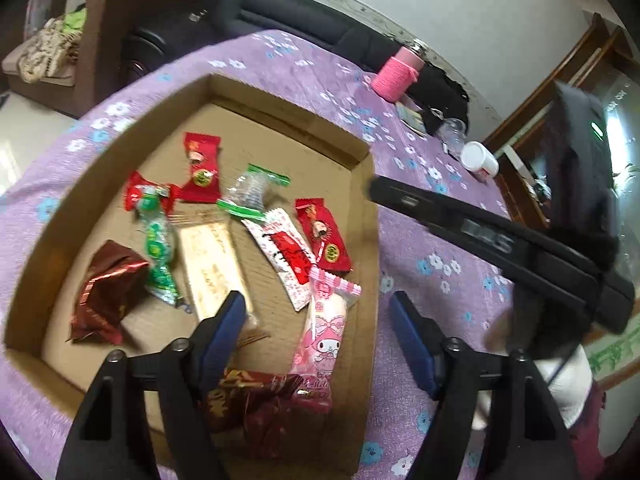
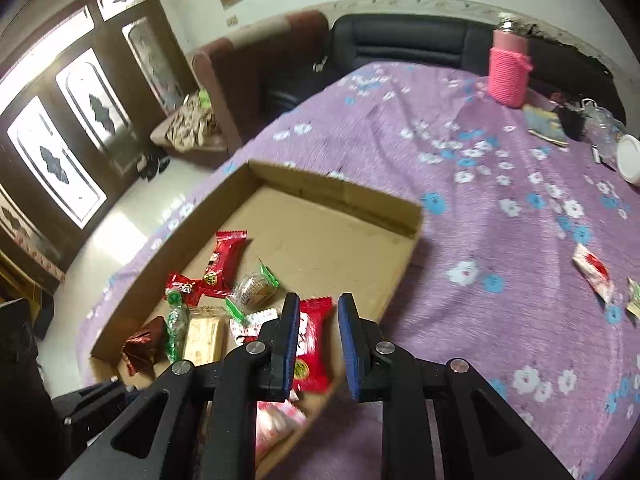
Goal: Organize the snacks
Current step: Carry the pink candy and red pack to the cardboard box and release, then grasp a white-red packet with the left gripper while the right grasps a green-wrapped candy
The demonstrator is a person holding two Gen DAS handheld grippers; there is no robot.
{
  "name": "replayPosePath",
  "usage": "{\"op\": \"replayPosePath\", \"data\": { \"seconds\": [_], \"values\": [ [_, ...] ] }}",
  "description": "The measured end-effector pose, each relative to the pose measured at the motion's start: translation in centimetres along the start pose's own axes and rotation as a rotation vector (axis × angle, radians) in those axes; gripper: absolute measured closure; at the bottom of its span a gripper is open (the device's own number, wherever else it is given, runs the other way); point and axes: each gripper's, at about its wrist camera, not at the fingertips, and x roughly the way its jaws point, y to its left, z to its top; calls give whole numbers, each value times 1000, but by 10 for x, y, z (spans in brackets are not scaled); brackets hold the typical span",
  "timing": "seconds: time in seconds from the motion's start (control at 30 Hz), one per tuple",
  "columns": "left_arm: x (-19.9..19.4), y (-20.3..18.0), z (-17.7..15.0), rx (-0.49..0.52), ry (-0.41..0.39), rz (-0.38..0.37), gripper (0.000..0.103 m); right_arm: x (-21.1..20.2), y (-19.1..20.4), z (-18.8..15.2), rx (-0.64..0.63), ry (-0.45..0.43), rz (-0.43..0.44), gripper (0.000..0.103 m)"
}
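Observation:
A shallow cardboard box lies on the purple flowered tablecloth and holds several wrapped snacks: red packets, a green-ended candy, a beige bar, a pink bunny pack, dark red foil packs. My left gripper is open and empty, low over the box's near right part. My right gripper is open and empty above the box's right edge, over a red packet. Two snack packets lie loose on the cloth at the right.
A pink knit-covered bottle, a white jar, keys and a booklet sit at the table's far side. The right gripper's black body crosses the left view. Sofas stand beyond the table.

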Motion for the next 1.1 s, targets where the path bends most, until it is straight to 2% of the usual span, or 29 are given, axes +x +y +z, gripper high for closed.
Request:
{"op": "replayPosePath", "data": {
  "seconds": [0.07, 0.13, 0.2, 0.37, 0.57, 0.77, 0.93, 1.1],
  "values": [
    [-6, -6, -1, 8, -15, 10, 25, -17, -11, -7, 18, -32, -6, 79],
    [-13, -13, -2, 17, -31, -12, 24, -35, -26, -17, 57, -63, -15, 69],
    [-19, -23, -4, 28, -43, -42, 21, -47, -42, -27, 101, -83, -13, 63],
    [-20, -53, -8, 82, -21, -82, 21, -72, -98, -58, 195, -95, -79, 64],
    [-3, -80, -23, 124, 57, -112, 21, -103, -174, -88, 353, -120, -143, 64],
    [13, -109, -36, 186, 110, -134, 21, -132, -215, -115, 437, -151, -187, 64],
    [24, -128, -45, 225, 150, -155, 21, -139, -242, -121, 494, -165, -194, 64],
    [40, -140, -55, 258, 196, -151, 21, -127, -267, -98, 515, -163, -202, 64]
  ]
}}
